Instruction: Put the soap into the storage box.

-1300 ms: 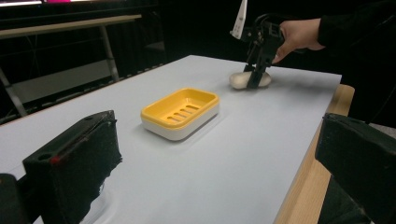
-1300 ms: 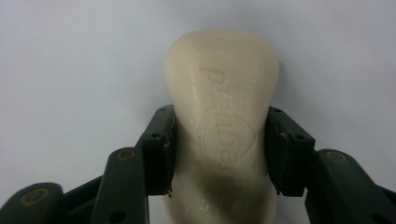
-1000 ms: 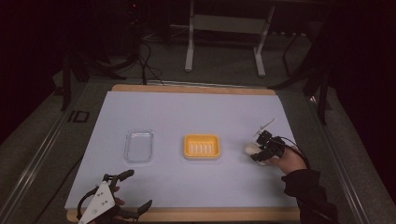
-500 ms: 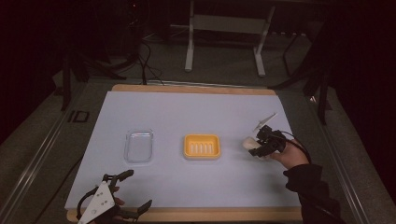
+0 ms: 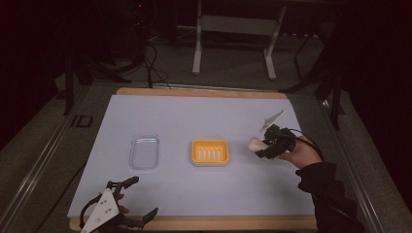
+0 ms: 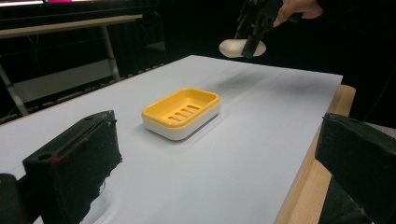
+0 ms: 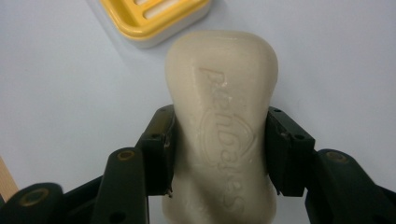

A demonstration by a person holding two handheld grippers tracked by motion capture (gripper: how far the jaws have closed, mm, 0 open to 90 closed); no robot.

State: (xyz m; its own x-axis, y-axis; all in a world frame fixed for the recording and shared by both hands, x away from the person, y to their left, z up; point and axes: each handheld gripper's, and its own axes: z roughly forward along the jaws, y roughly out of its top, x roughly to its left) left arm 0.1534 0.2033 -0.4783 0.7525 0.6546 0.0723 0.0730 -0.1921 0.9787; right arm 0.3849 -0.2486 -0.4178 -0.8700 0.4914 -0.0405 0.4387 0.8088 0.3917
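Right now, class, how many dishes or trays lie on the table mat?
2. A yellow soap dish lies near the middle of the mat, and a clear tray lies to its left, apart from it. Nothing seems to hide another.

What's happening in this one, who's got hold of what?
A person works at a table with a gripper in each hand. The right gripper is shut on a cream bar of soap, held in the air above the white mat, to the right of the yellow soap dish. The dish is empty. A clear lid or tray lies to the dish's left. The left gripper sits at the mat's near left corner, jaws open, holding nothing.
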